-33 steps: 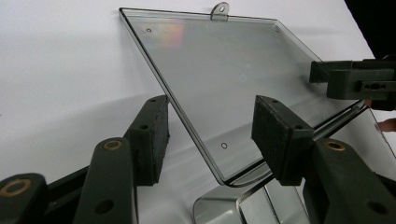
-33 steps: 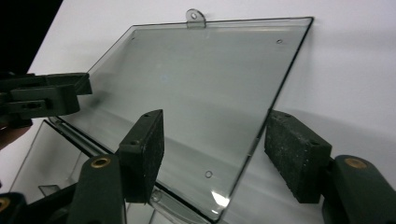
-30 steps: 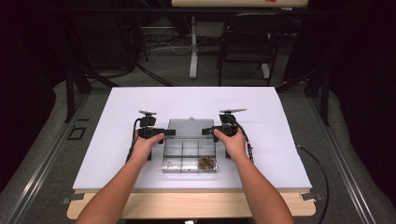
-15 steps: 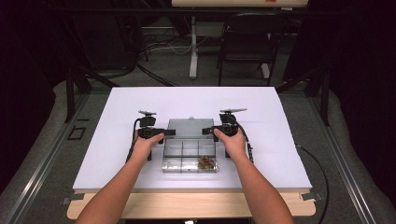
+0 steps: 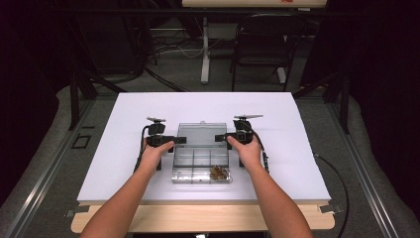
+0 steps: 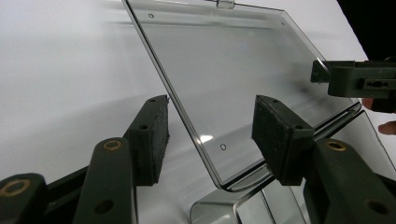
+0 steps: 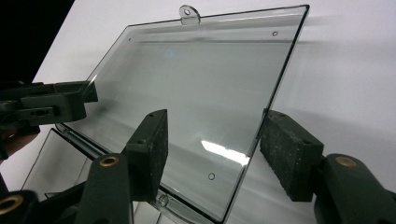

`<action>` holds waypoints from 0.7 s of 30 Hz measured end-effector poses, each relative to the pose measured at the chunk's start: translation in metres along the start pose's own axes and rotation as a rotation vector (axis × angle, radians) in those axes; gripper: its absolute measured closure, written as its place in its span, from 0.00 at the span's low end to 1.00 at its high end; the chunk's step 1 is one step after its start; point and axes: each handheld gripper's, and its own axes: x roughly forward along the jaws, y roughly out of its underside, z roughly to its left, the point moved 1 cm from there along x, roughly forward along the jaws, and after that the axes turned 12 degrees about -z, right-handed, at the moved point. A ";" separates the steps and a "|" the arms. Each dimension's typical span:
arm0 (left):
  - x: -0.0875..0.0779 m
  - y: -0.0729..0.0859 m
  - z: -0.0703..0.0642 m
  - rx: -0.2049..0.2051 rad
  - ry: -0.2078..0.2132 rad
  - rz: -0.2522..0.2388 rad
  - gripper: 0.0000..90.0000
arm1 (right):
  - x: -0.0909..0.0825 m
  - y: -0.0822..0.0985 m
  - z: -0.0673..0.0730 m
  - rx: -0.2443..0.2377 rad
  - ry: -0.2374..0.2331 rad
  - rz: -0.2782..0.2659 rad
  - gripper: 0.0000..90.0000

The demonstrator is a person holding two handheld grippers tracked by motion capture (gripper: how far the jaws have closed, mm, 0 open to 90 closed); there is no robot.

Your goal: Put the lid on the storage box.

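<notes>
A clear plastic compartment box (image 5: 199,162) lies mid-table with its lid (image 5: 200,133) folded back flat behind it. Small brown pieces (image 5: 218,172) fill its front right compartment. My left gripper (image 5: 178,140) reaches the lid's left edge and my right gripper (image 5: 220,137) its right edge. In the left gripper view my left gripper (image 6: 210,135) is open, its pads (image 6: 152,133) straddling the lid (image 6: 243,70) edge without touching; the right gripper (image 6: 359,79) shows beyond. In the right gripper view my right gripper (image 7: 219,149) is open astride the lid (image 7: 196,84), with the left gripper (image 7: 46,102) opposite.
The white table top (image 5: 124,114) has free room on both sides of the box and behind it. A wooden strip (image 5: 198,216) runs along the near edge. A dark chair (image 5: 262,44) and a stand (image 5: 205,49) are on the floor beyond the table.
</notes>
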 end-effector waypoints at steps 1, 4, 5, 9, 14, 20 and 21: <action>0.000 0.000 0.000 0.000 0.000 0.000 0.52 | 0.000 0.000 0.000 0.000 0.000 0.000 0.47; 0.000 0.000 -0.001 0.006 0.003 0.003 0.52 | -0.001 -0.001 0.000 -0.004 -0.006 -0.002 0.47; 0.000 0.000 -0.001 0.006 0.003 0.003 0.52 | -0.001 -0.001 0.000 -0.005 -0.003 -0.004 0.47; 0.000 -0.001 -0.004 0.012 0.001 0.008 0.53 | -0.002 -0.001 0.001 -0.011 -0.002 -0.007 0.47; 0.000 -0.002 -0.005 0.022 -0.006 0.004 0.53 | -0.002 -0.001 0.002 -0.010 -0.002 -0.013 0.47; -0.002 -0.003 -0.006 0.019 -0.006 -0.003 0.54 | -0.004 -0.002 0.003 -0.015 -0.008 -0.023 0.47; -0.002 -0.003 -0.006 0.019 -0.006 -0.003 0.54 | -0.005 -0.003 0.003 -0.017 -0.010 -0.023 0.47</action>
